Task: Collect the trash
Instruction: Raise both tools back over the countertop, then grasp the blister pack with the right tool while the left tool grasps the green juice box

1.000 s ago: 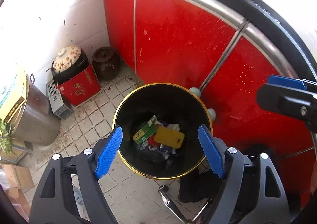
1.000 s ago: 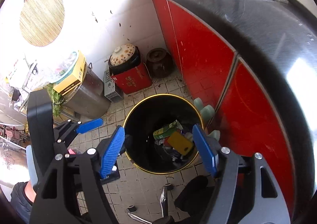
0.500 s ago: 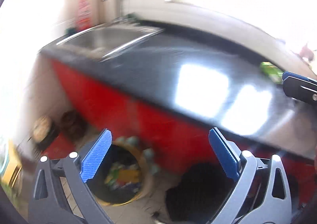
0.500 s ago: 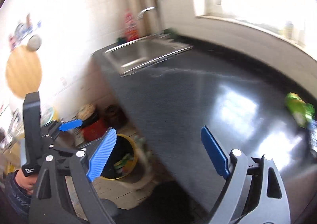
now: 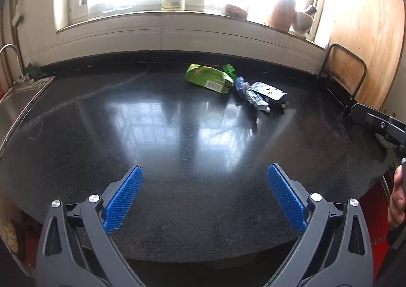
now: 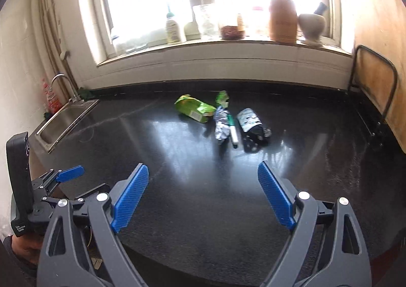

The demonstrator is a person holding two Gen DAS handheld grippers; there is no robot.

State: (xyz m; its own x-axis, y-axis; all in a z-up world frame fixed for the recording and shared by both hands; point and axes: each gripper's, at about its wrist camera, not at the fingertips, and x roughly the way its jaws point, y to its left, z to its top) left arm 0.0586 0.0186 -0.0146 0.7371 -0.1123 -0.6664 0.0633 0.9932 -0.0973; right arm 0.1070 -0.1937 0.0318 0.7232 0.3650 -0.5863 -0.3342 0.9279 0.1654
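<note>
Ahead of both your tongs, the trash lay in a small cluster toward the far edge of the black table [image 5: 177, 211], a little right of its middle and well apart from either pair. Your left tongs [image 5: 204, 198] stood wide with nothing between the blue pads, and your right tongs [image 6: 203, 195] were just as empty and nearly as wide. The green wrapper [image 5: 208, 78] sat furthest left, its long axis running across your view. Just beside it came the crumpled foil wrapper [image 6: 221, 124] and the marker pen [image 6: 233, 133], both pointing roughly toward you, then the silver-and-black packet [image 6: 250, 121] on the right. Judging from the two views, the cluster lay almost straight ahead of the right tongs and off to the right of the left, so the right hand looked better placed.
</note>
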